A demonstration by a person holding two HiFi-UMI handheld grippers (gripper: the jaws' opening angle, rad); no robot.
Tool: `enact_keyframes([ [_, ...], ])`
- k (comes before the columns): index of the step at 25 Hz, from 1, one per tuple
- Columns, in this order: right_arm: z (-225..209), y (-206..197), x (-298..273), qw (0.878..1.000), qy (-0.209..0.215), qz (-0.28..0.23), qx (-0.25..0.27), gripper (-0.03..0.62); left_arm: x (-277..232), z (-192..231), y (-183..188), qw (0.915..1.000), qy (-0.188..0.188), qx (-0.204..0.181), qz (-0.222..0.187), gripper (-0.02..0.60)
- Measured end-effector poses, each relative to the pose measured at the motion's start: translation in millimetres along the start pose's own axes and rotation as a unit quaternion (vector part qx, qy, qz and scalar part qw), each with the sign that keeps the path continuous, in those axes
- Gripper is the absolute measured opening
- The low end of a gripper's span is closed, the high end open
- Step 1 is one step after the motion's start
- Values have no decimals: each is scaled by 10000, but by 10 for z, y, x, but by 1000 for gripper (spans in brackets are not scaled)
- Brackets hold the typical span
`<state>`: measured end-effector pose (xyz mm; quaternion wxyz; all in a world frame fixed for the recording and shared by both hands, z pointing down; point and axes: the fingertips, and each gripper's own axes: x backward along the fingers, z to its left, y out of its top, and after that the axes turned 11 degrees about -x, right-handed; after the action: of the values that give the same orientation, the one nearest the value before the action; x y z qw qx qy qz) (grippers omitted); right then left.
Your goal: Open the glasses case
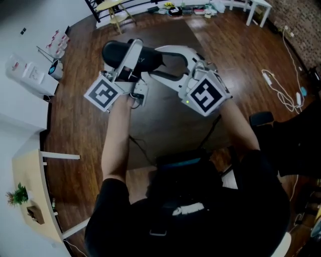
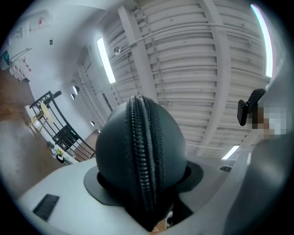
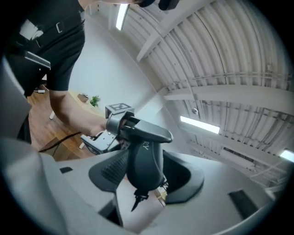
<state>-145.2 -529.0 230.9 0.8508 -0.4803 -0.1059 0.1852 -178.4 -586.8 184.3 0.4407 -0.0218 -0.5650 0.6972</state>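
The black zipped glasses case (image 1: 116,53) is held up in the air in front of me. My left gripper (image 1: 132,49) is shut on it; in the left gripper view the case (image 2: 138,156) fills the space between the jaws, zipper line facing the camera. My right gripper (image 1: 169,65) stands open around the case's other end (image 3: 143,165). Its dark pads (image 3: 183,176) sit to either side, with a gap on the right. A small zipper pull (image 3: 138,199) dangles below the case. The left gripper's marker cube (image 3: 120,108) shows behind the case.
Below lies a wooden floor with white cables (image 1: 281,90) at the right. A white table (image 1: 258,7) and a yellow chair (image 1: 118,10) stand at the far edge. A pale desk with a small plant (image 1: 17,193) is at the left.
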Motion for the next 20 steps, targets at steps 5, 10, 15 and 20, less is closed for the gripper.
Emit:
enact_keyframes([
  [5,59,-199,-149,9998,151,138,2,300,-72,-75,-180,9990,48,-373,258,239],
  [10,46,-300,-109,9901,350,-106,-1352,285,-9,44,-337,9991,-236,179,317,325],
  [15,22,-427,120,9150,1094,-650,-3828,281,137,-112,-420,9933,-1020,545,29,354],
  [20,-93,-389,242,8342,1545,-1204,-5154,281,190,-154,-439,9891,-1282,714,-124,353],
])
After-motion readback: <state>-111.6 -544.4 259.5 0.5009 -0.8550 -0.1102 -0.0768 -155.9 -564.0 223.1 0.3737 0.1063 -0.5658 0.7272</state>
